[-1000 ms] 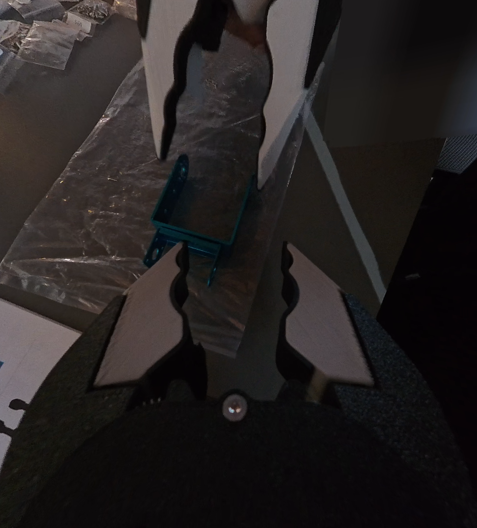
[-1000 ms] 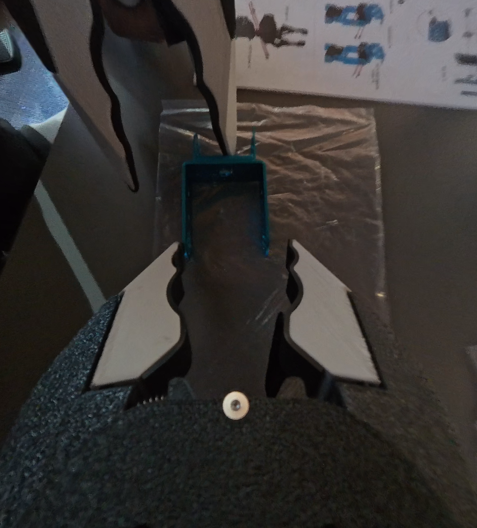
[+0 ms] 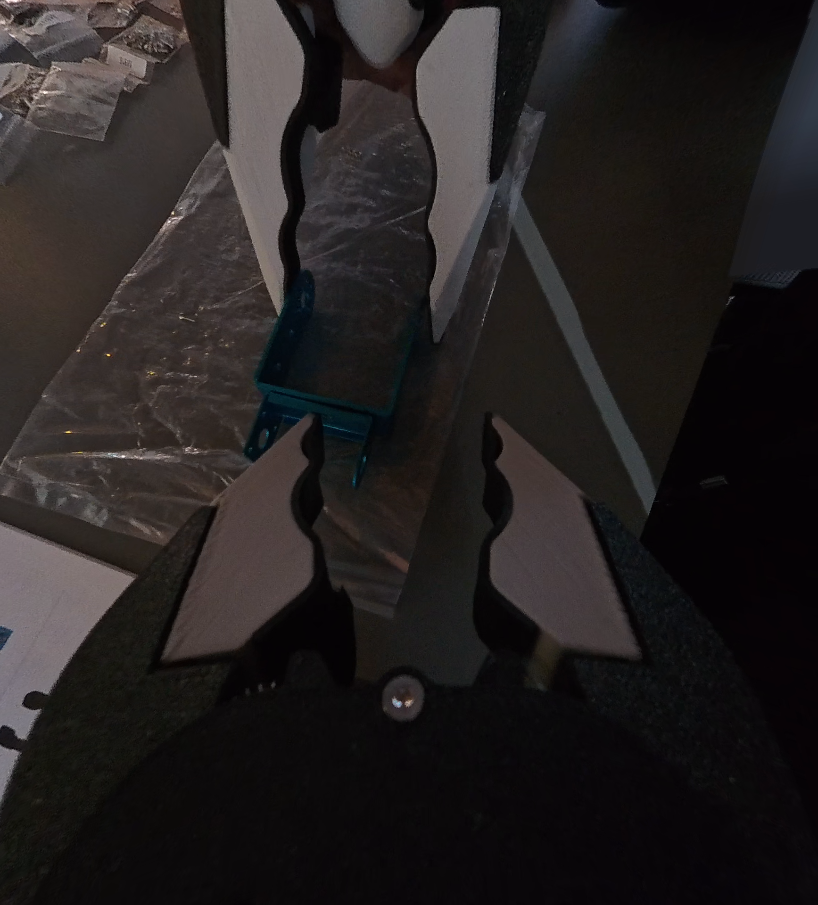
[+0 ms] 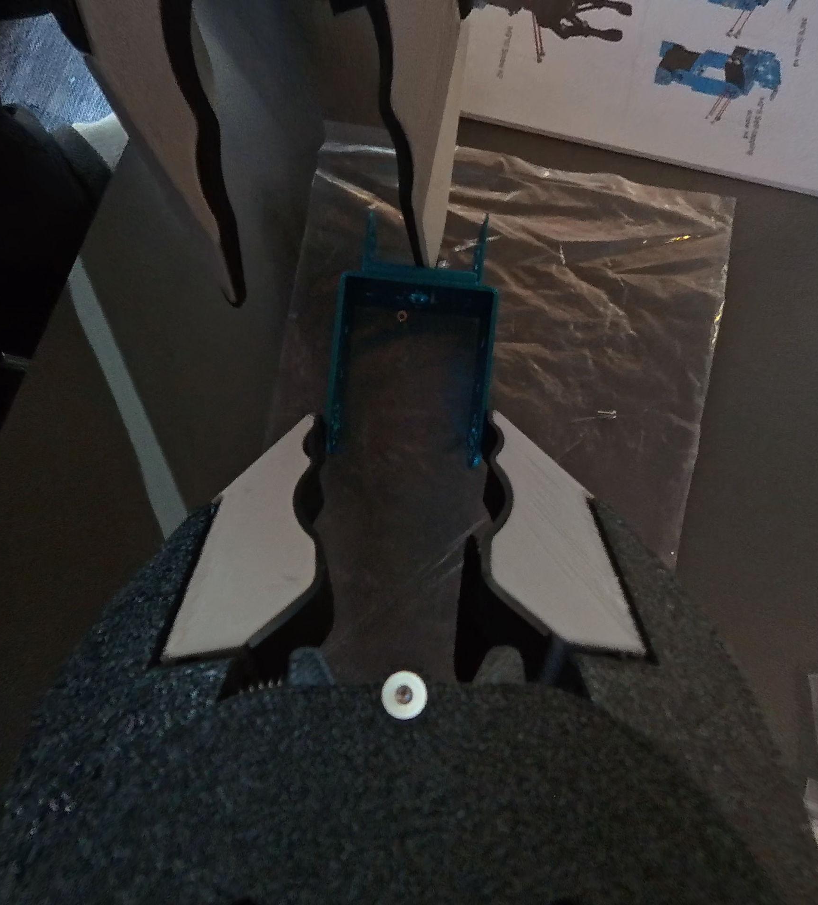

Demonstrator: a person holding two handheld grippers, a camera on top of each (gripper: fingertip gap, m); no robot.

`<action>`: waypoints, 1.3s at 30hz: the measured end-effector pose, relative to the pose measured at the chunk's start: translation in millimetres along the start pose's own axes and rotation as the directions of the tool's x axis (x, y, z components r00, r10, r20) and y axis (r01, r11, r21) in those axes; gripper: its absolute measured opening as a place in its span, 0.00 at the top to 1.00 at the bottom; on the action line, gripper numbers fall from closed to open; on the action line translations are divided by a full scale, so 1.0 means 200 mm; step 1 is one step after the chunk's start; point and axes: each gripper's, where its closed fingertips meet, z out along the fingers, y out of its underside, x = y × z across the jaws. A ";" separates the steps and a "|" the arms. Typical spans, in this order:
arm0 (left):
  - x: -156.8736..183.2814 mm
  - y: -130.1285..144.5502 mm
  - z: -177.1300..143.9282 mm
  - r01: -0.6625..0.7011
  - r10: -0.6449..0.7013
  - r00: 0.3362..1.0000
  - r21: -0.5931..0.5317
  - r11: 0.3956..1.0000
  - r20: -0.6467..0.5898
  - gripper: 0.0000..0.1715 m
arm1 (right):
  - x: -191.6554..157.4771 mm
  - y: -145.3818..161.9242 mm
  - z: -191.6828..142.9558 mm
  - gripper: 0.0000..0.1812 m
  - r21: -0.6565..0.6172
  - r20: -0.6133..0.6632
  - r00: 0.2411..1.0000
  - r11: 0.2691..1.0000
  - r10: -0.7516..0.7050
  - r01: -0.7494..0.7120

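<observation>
- Facing each other across a teal metal bracket (image 4: 414, 362), the two grippers both stand with jaws spread.
- The right gripper (image 4: 404, 431), at the lower centre of the right wrist view, has its fingertips on either side of the bracket's two near arms, just beside them; whether the tips touch the metal cannot be told.
- The left gripper (image 3: 399, 421), at the lower centre of the left wrist view, has its left fingertip (image 3: 299, 436) in front of the smaller teal piece fixed to the bracket's closed end; its right fingertip is clear of the bracket, and nothing is pinched between them.
- In the right wrist view the left gripper (image 4: 331, 279) comes down from the top of the frame, one tip reaching the bracket's far closed end.
- In the left wrist view the right gripper (image 3: 358, 318) comes down from the top, its tips flanking the bracket's far arms.
- The bracket lies on a crinkled clear plastic sheet (image 4: 593, 313) spread on the dark counter (image 4: 789, 392).
- A small screw (image 4: 606, 414) lies on the sheet, right of centre in the right wrist view.
- A white printed page (image 4: 642, 73) with blue drawings sits in the upper right of that view.
- Small clear bags (image 3: 73, 98) of parts lie in the upper left of the left wrist view.
</observation>
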 end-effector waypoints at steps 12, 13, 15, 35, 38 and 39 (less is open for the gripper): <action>-0.04 0.05 -0.08 0.014 -0.013 0.998 -0.014 1.000 0.060 0.62 | 0.03 -0.11 0.06 0.64 -0.012 0.016 0.999 0.999 -0.043 0.043; -0.04 0.06 -0.09 0.020 -0.019 0.998 -0.015 1.000 0.062 0.62 | 0.04 -0.11 0.07 0.64 -0.014 0.025 0.999 0.999 -0.043 0.044; -0.04 0.08 -0.09 0.017 -0.015 0.998 -0.023 1.000 0.065 0.62 | 0.03 -0.12 0.09 0.63 -0.002 0.049 0.998 0.999 -0.038 0.038; -0.03 0.10 -0.17 0.021 -0.026 0.993 0.047 0.999 0.112 0.63 | 0.00 -0.17 0.05 0.89 -0.133 0.173 0.962 0.963 -0.210 0.234; -0.03 0.10 -0.17 0.018 -0.023 0.994 0.046 0.999 0.105 0.63 | -0.01 -0.17 0.06 0.89 -0.214 0.196 0.953 0.939 -0.231 0.271; -0.03 0.10 -0.16 0.022 -0.026 0.995 0.041 0.999 0.101 0.63 | -0.01 -0.16 0.07 0.89 -0.248 0.202 0.948 0.924 -0.245 0.292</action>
